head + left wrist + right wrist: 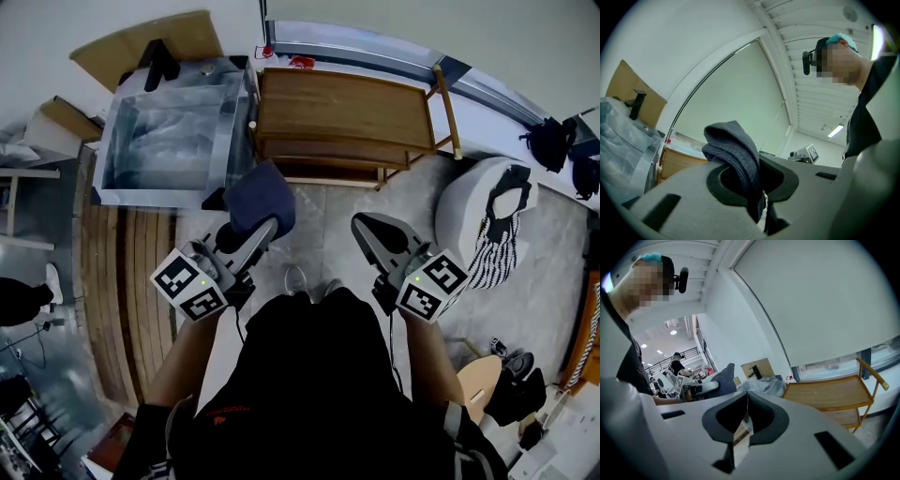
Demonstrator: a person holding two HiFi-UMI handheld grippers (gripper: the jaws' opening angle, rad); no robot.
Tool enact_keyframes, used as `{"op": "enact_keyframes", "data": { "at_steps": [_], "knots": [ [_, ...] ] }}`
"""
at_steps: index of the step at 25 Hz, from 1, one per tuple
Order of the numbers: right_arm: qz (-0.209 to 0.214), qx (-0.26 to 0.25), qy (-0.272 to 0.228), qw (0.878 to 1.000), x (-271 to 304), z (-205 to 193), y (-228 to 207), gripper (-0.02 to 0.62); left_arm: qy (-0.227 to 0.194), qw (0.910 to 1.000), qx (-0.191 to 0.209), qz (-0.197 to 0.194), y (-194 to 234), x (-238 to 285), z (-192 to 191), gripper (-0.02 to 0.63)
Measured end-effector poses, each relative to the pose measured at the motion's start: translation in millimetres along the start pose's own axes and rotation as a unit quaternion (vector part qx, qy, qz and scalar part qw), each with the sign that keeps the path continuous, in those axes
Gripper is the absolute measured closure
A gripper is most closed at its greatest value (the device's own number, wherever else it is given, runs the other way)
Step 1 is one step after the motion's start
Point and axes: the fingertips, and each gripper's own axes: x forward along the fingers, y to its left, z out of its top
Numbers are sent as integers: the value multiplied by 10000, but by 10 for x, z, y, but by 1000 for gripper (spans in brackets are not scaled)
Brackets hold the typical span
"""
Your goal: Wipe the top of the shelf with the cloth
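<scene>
- Our left gripper point(265, 228) is clamped tight on a fold of the dark cloth point(261, 197), and most of the cloth bunches loose above the jaws.
- Our right gripper point(364, 228) has its jaws pressed together on nothing.
- The wooden shelf point(342, 105) stands ahead, well apart from the cloth, so wiping has not started.
- Because we hold only a fold, dragging it under pressure could pull the cloth free.
- The wad may roll, and the hard jaws would then scrape the wood.
- A wide sweep could catch the raised rail point(446, 108) or knock the wrapped box point(169, 141) beside the shelf.
</scene>
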Motion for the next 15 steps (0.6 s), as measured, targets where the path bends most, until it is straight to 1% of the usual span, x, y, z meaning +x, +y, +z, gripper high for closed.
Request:
{"op": "enact_keyframes", "data": {
  "at_steps": [9, 15],
  "knots": [
    [10, 29, 1, 10000, 169, 137, -277, 591, 5, 10000, 16, 29, 220, 226, 94, 549],
    [118, 94, -54, 9999, 319, 296, -597, 591, 57, 9998, 43, 184, 433, 501, 152, 549]
  ]
}}
